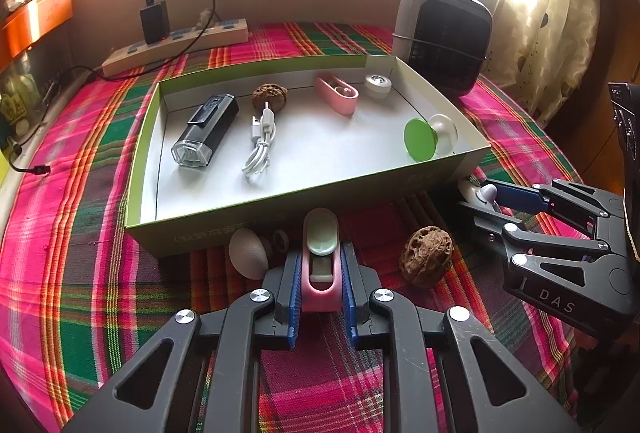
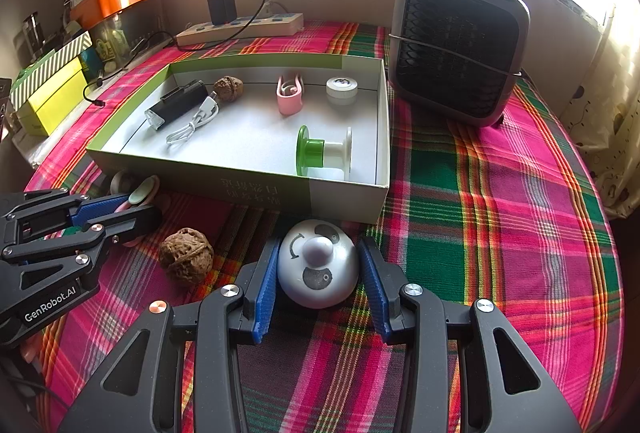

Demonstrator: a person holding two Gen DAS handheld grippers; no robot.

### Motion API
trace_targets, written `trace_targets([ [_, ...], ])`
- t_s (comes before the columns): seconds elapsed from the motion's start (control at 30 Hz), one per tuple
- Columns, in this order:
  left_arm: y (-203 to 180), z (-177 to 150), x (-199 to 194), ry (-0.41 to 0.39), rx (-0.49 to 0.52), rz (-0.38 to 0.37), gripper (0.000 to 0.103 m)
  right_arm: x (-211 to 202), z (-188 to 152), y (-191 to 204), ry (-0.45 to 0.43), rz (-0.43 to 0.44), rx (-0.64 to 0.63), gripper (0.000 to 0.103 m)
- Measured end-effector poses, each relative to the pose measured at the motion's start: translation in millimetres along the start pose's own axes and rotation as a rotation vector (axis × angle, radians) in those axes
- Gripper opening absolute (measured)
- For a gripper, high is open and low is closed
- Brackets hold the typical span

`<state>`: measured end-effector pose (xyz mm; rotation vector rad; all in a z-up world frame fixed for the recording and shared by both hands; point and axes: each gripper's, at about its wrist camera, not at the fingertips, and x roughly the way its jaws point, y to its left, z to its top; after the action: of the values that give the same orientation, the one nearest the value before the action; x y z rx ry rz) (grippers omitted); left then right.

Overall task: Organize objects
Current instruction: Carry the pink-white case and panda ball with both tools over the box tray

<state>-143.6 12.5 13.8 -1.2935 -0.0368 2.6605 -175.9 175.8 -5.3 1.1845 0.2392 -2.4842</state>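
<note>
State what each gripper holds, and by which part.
Left gripper: pink clip, clamped by its long sides. Right gripper: flanks the white dome; contact unclear.

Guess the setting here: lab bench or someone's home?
Likely a home: a table by a sunlit window, covered in a pink-and-green plaid cloth, with a patterned curtain, a small grey desktop fan heater and a beige power strip with a charger plugged in.

A home: a plaid tablecloth [image 2: 500, 193], spotted curtain [image 1: 560, 13], small heater [image 2: 456, 45] and power strip [image 2: 240, 27] below a window.
</note>
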Motion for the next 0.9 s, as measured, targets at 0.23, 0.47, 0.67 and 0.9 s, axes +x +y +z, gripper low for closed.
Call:
trace_targets([
  [0.23,0,0,-3,-0.008,0.005,0.003,0.016,0,0,0,0.0,-0.002,-0.002,0.041],
  [0.47,-1,-2,-8,-0.028,0.011,0.005,0.016,-3,-2,0,-0.007,-0.004,0.007,0.041],
  [0.67,-2,-4,-14,-0.041,0.019,0.0,0.016,-5,-3,-1,-0.012,-0.002,0.014,0.041],
  [0.9,-5,-6,-21,-0.056,0.025,-0.018,0.016,-12,-3,-1,-0.028,0.004,0.022,0.041],
])
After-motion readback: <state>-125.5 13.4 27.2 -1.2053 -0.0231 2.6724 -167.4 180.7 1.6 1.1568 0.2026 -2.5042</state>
